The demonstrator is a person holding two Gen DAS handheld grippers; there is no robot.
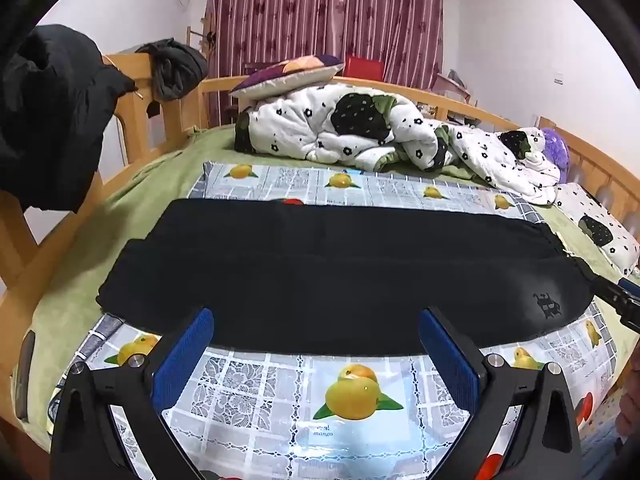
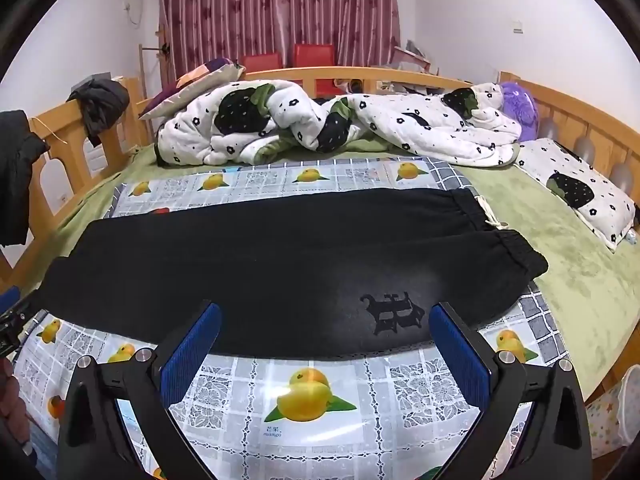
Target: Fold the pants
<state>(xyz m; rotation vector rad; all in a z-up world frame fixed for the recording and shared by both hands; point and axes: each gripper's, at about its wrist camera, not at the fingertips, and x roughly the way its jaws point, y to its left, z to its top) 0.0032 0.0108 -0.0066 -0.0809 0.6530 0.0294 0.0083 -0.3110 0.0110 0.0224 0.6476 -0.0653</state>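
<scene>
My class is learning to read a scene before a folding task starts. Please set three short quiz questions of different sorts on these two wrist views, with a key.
1. True or false: the left gripper is already clamped on the black pants.
2. Multiple choice: the pants lie on A) bare wood, B) a mango-print cloth, C) the floral quilt.
3. Fill in: the pants' elastic waistband is on the ____ side in the right wrist view.

Key
1. False: both the left and the right gripper are open, just short of the pants' near edge.
2. B
3. right
</scene>
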